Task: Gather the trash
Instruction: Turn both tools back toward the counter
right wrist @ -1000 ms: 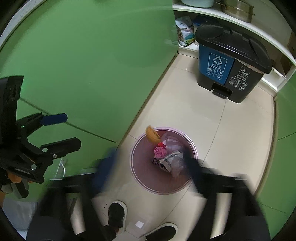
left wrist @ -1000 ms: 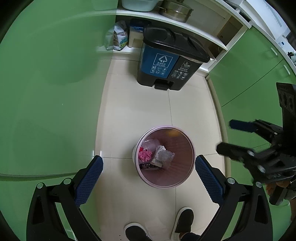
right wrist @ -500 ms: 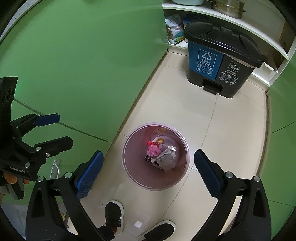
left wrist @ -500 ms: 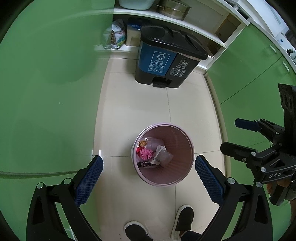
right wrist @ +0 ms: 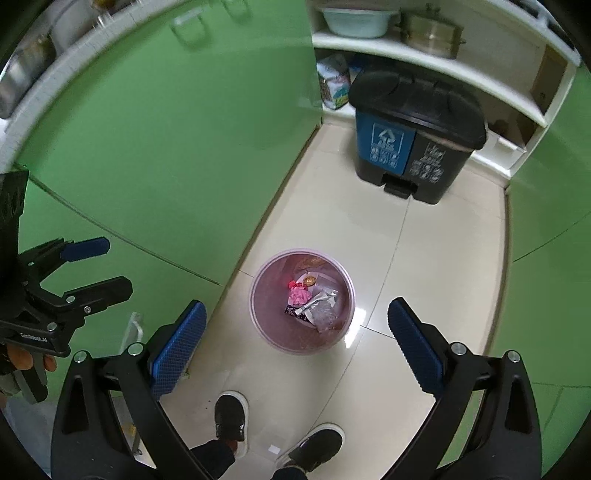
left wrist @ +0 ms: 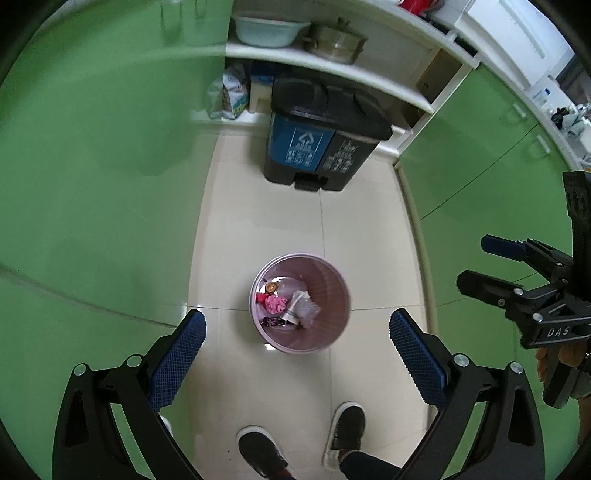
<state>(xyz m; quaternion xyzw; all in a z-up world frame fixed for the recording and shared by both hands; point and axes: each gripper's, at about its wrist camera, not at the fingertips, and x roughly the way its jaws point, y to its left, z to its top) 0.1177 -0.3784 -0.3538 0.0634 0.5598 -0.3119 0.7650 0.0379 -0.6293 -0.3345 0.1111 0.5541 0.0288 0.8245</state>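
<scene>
A round pink waste basket (left wrist: 334, 295) (right wrist: 269, 325) stands on the tiled floor below both grippers. Inside it lie a pink crumpled scrap (left wrist: 276, 302) (right wrist: 300, 295), a clear plastic bag (left wrist: 306, 307) (right wrist: 325, 312), a small brown round piece (left wrist: 272, 286) (right wrist: 308, 281) and a dark wrapper (left wrist: 272, 321). My left gripper (left wrist: 297, 349) hangs high above the basket, open and empty; it also shows at the left edge of the right wrist view as the left gripper (right wrist: 99, 266). My right gripper (right wrist: 295, 347) is open wide and empty too, seen again at the right edge of the left wrist view as the right gripper (left wrist: 476, 260).
A two-part pedal bin (left wrist: 325, 136) (right wrist: 413, 144), blue and dark grey with black lids, stands at the far wall under white shelves holding a basin (left wrist: 271, 31) and a steel pot (left wrist: 334, 46). Green cabinet fronts (left wrist: 92, 166) flank the narrow floor. The person's black shoes (left wrist: 262, 452) (right wrist: 231, 415) are below.
Both grippers have risen, so the pink basket looks smaller and farther below. A yellowish-brown piece seen at the basket's rim a second ago now lies inside it.
</scene>
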